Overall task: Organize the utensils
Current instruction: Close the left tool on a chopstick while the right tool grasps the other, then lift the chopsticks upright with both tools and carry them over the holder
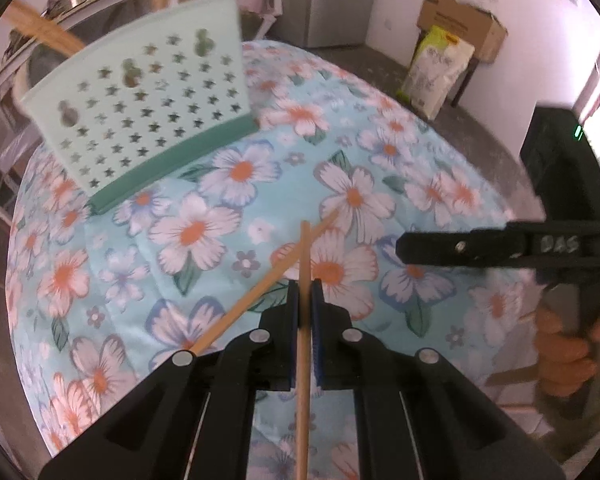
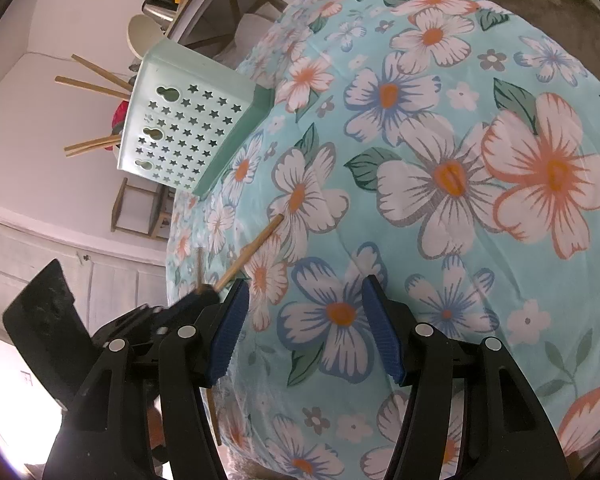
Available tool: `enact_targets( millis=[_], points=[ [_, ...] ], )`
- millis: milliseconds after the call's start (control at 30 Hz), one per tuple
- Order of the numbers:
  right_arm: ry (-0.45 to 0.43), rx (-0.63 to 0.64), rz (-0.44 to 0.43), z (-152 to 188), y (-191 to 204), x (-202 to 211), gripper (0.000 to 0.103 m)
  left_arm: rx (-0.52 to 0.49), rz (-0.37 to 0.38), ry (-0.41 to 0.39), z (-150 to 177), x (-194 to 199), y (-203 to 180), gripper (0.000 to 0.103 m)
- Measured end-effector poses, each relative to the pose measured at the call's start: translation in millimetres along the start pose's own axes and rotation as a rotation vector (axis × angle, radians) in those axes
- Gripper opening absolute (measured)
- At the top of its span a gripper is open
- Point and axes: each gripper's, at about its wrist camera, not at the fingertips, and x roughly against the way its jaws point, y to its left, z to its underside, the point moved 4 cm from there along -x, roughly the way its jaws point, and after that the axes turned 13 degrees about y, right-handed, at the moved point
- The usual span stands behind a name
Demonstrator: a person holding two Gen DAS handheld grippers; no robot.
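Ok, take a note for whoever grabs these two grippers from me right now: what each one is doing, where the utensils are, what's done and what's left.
Left gripper: shut on one chopstick, pinched between the pads, tip pointing ahead.
Right gripper: open, nothing between the pads, hovering over the floral tablecloth.
A second chopstick lies on the cloth, crossing under the held one.
Mint holder with star holes stands at the table's far edge; several chopsticks and a pale spoon already stick out of it.
Left to do: put the held chopstick in the holder, then fetch the one on the cloth.
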Motion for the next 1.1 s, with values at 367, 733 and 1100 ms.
enact_targets(
  millis=[367,733,1100],
  points=[
    [-0.004,0.022,-0.021,3.9,17.4,6.4,0.058,0.212,0.053,-0.097,22.3,41.4,41.2,0.005],
    [0.042,0.059,-0.024,2.2,45.5,-27.6,0.058,0.300,0.021,-0.149,33.9,56.5,64.1,0.005],
    [0.024,0.023,-0.039,-19.2,51.0,-53.0,0.057,0.345,0.004,-0.166,40.9,63.0,83.9,0.005]
  ],
)
